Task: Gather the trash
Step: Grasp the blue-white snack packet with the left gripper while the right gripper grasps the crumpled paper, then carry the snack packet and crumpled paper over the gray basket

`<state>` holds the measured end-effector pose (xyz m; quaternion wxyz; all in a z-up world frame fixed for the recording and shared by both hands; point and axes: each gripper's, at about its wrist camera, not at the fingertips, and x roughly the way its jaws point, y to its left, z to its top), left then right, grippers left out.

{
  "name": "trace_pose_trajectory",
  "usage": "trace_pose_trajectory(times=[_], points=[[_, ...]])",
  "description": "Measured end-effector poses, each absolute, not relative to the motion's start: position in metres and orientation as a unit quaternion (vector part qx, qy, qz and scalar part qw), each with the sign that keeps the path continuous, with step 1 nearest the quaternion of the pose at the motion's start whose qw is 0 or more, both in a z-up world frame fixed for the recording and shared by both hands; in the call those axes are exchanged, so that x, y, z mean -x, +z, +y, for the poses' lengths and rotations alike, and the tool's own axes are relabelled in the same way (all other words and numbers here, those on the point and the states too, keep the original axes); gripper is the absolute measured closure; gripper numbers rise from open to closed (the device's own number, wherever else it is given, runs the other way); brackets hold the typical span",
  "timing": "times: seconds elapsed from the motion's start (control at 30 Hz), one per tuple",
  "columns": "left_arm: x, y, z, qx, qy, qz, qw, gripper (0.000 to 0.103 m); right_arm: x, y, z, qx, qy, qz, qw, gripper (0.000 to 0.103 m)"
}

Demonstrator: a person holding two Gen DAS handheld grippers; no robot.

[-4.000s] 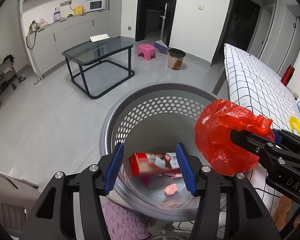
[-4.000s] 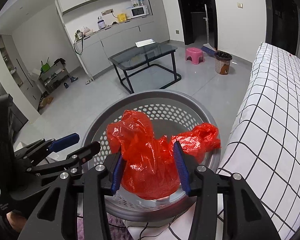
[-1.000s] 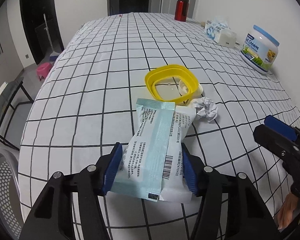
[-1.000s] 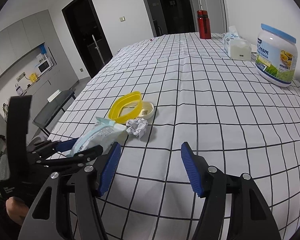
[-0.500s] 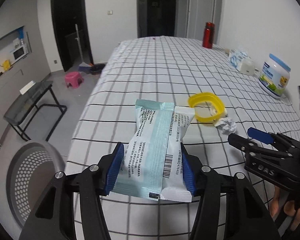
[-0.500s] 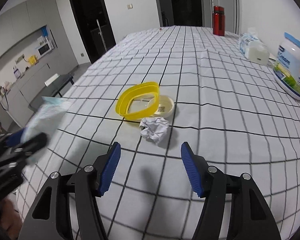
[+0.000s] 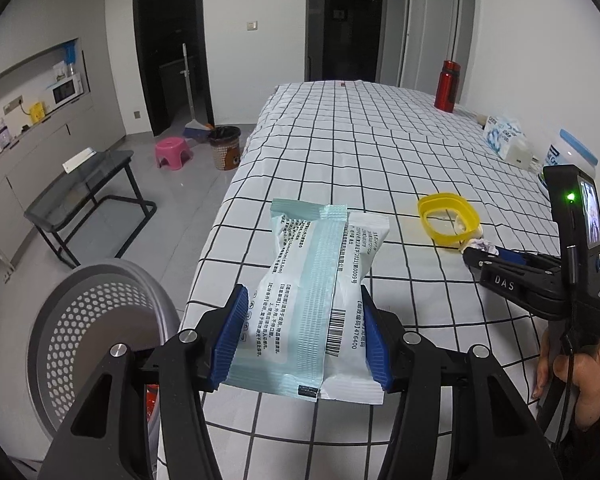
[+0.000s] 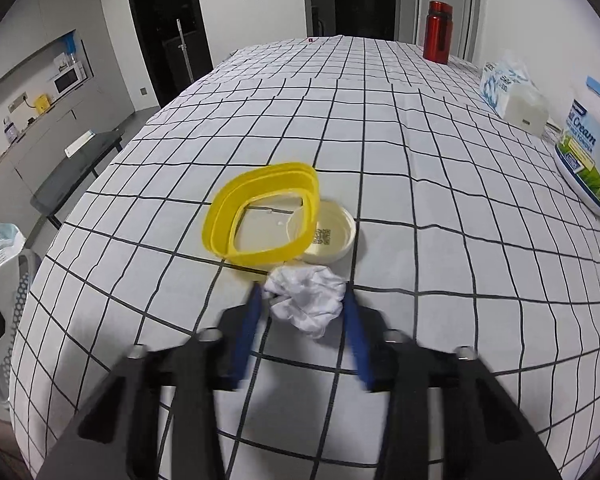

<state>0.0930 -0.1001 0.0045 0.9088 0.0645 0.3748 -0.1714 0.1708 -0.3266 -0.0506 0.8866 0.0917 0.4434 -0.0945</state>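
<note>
A pale green and white wipes packet [image 7: 320, 300] stands upright in my left gripper [image 7: 300, 332], which is shut on it above the edge of the checked table [image 7: 340, 168]. The grey perforated basket [image 7: 96, 320] stands on the floor to the lower left. On the table, my right gripper [image 8: 302, 308] is closing on a crumpled white paper ball [image 8: 306, 300], with its blue pads touching both sides. A yellow ring [image 8: 260, 216] and a white lid [image 8: 332, 236] lie just beyond the ball. The left wrist view shows the right gripper [image 7: 476, 256] at the ball [image 7: 480, 245].
A red bottle [image 8: 438, 32], a tissue pack [image 8: 508, 88] and a cream tub [image 8: 592, 148] stand along the table's right side. On the floor are a glass side table [image 7: 84, 184], a pink stool [image 7: 172, 152] and a small bin [image 7: 226, 148]. A person's hand [image 7: 580, 380] holds the right gripper.
My left gripper has drawn back with the packet, and the basket has come closer into view. My right gripper has moved forward to the paper ball and narrowed its jaws onto it.
</note>
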Motion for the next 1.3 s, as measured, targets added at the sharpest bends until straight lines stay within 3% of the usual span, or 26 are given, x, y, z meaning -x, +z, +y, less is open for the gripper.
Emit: trace_pose_trajectory(times=[0.47,1.3], points=[[-0.079,0.004,-0.051,-0.040,-0.139,0.377,0.915,0.050,-0.129,-0.027,-0.284,-0.111,-0.060,0.416,0.900,0.069],[-0.085,0.042,0.116,-0.014,-0.002,0.322,0.947,0.050,-0.165,0.064,-0.042,-0.003,0.152,0.339,0.929,0.069]])
